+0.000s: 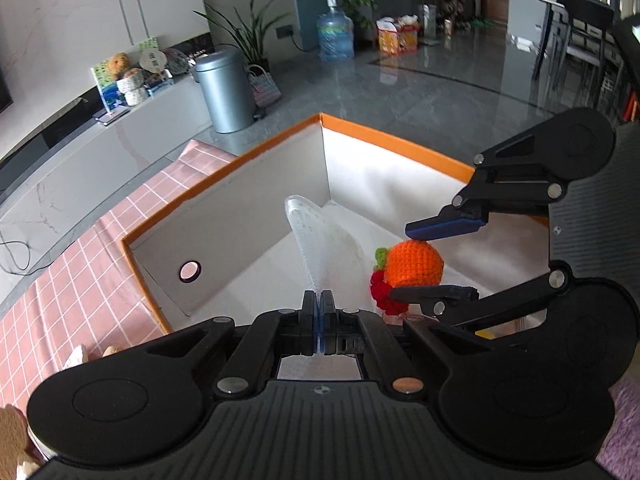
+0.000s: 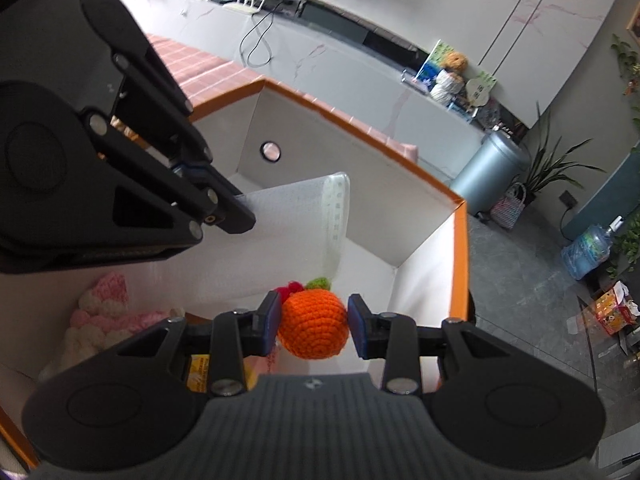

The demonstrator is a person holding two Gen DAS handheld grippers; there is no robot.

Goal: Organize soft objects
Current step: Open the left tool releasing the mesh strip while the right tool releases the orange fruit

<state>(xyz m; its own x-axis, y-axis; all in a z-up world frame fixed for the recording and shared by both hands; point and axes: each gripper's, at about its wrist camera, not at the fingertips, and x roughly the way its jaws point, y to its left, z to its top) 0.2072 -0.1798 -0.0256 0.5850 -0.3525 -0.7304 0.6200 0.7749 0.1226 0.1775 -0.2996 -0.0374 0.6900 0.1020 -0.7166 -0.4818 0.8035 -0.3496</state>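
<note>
My left gripper (image 1: 319, 300) is shut on a translucent white foam sheet (image 1: 320, 240) and holds it over the orange-rimmed white box (image 1: 256, 152). The sheet also shows in the right wrist view (image 2: 304, 232), hanging from the left gripper (image 2: 236, 216). My right gripper (image 2: 314, 320) is shut on an orange crocheted fruit (image 2: 314, 326) with a green leaf and red tassel, inside the box (image 2: 460, 248). In the left wrist view the fruit (image 1: 416, 262) sits between the right gripper's blue pads (image 1: 440, 260).
A pink and white knitted item (image 2: 108, 316) and a yellow packet (image 2: 198, 372) lie in the box. The box stands on a pink checked cloth (image 1: 100, 264). A grey bin (image 1: 226, 88) and a water bottle (image 1: 335, 36) stand on the floor beyond.
</note>
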